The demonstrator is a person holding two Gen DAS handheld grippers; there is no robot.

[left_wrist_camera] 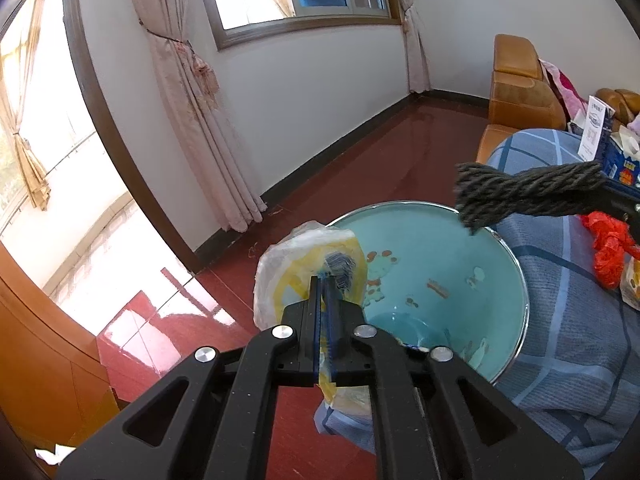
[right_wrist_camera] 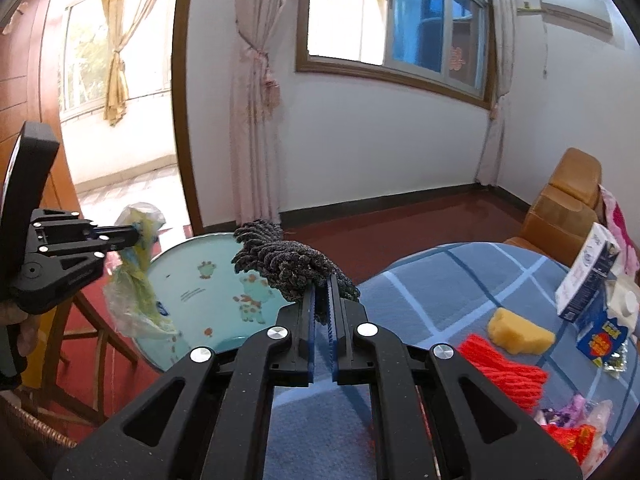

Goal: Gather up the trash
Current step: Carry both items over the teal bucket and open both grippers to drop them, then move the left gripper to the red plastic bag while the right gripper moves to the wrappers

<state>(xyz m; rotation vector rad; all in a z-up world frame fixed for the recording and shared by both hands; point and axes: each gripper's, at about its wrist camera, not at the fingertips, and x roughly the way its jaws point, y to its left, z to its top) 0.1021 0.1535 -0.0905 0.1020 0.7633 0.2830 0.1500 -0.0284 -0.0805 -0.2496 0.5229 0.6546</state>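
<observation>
My left gripper (left_wrist_camera: 325, 280) is shut on a crumpled clear and yellow plastic wrapper (left_wrist_camera: 292, 264), held above the near left rim of a light blue basin (left_wrist_camera: 436, 264) printed with cartoon animals. In the right wrist view the same wrapper (right_wrist_camera: 136, 280) hangs from the left gripper (right_wrist_camera: 138, 232) beside the basin (right_wrist_camera: 208, 276). My right gripper (right_wrist_camera: 322, 280) is shut on a dark grey chenille cloth (right_wrist_camera: 280, 260) that juts out over the basin's right rim. That cloth (left_wrist_camera: 528, 192) enters the left wrist view from the right.
A round table under a blue checked cloth (right_wrist_camera: 432, 280) carries a yellow sponge (right_wrist_camera: 520, 332), a red net bag (right_wrist_camera: 504, 372), a white and blue carton (right_wrist_camera: 588, 272) and bright wrappers (right_wrist_camera: 576, 428). Behind stand an orange sofa (left_wrist_camera: 516, 80) and a red tiled floor (left_wrist_camera: 360, 152).
</observation>
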